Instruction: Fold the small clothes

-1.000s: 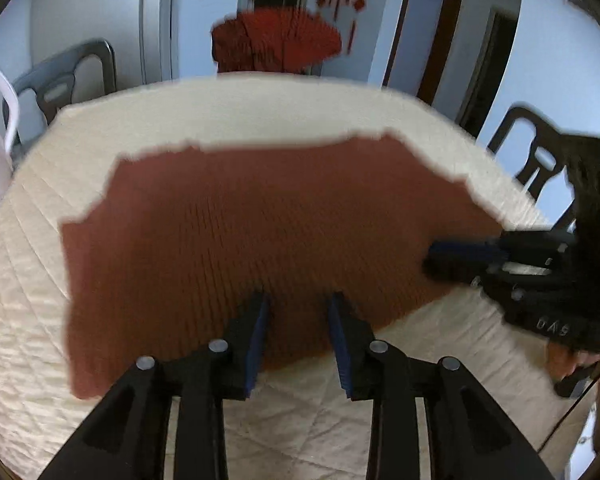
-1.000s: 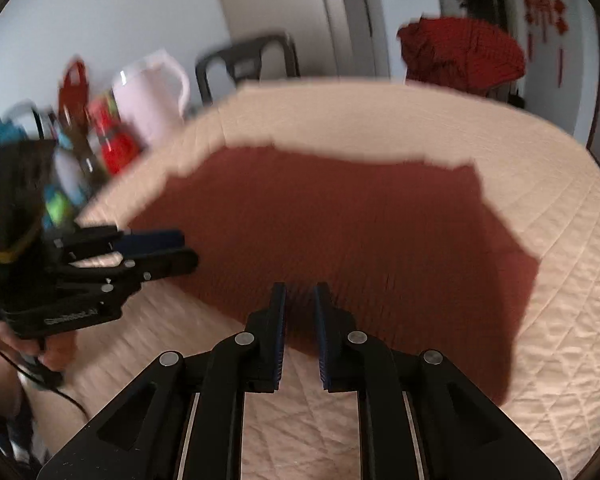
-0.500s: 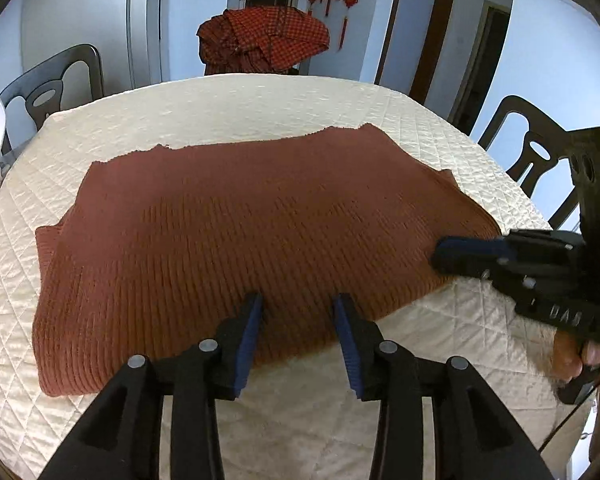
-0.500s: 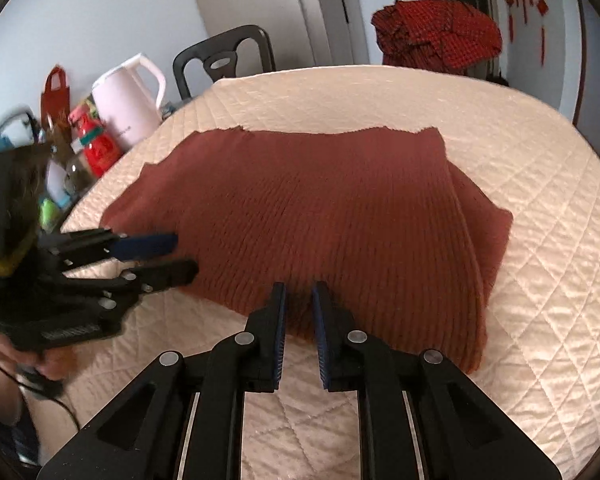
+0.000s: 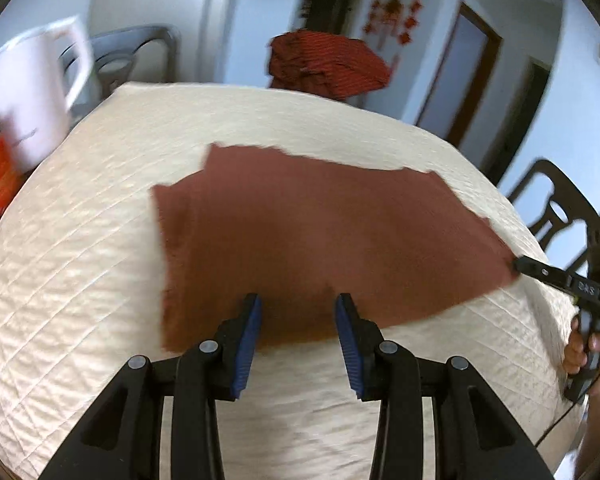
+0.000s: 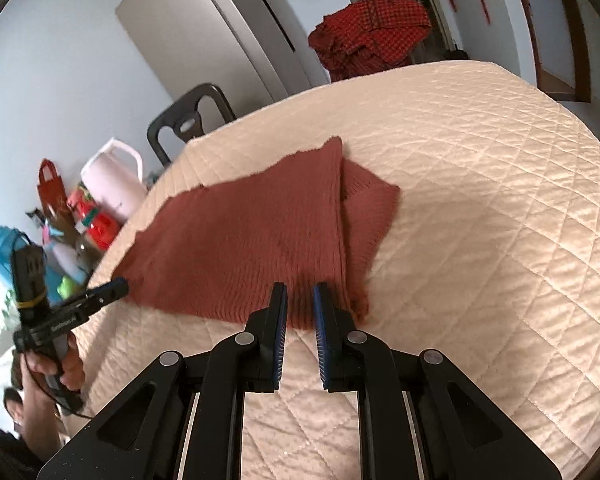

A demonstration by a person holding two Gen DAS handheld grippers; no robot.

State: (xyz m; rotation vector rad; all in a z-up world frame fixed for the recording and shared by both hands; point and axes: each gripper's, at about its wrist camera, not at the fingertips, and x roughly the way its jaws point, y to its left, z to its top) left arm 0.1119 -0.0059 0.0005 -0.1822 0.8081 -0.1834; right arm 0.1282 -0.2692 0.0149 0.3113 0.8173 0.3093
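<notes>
Knitwear, a rust-red ribbed garment (image 5: pixel 320 248), lies flat on the quilted cream surface (image 5: pixel 100 240), partly folded: in the right wrist view one layer overlaps another along a crease running from about 12 o'clock down toward the right gripper (image 6: pixel 300 304).

That gripper's jaws stand slightly apart at the garment's near hem, at 6 o'clock in its own view; nothing is clamped between them as far as I can tell. The left gripper (image 5: pixel 298 312) has its jaws clearly apart, straddling the near edge at 6 o'clock of its view, also holding nothing. Each gripper shows in the other's view at the garment's far corner: the right at 3 o'clock, the left at 9 o'clock.

Risk, as I judge it: the knit is thick and stretchy, so a pinch may catch only the top layer and pull the existing fold open, or bite the quilted cover along with it. Uneven lifting would skew the next fold. A pale kettle (image 6: pixel 114 182) and bottles (image 6: pixel 96 220) crowd the surface's edge near the left gripper, where a wide swing could knock them.
</notes>
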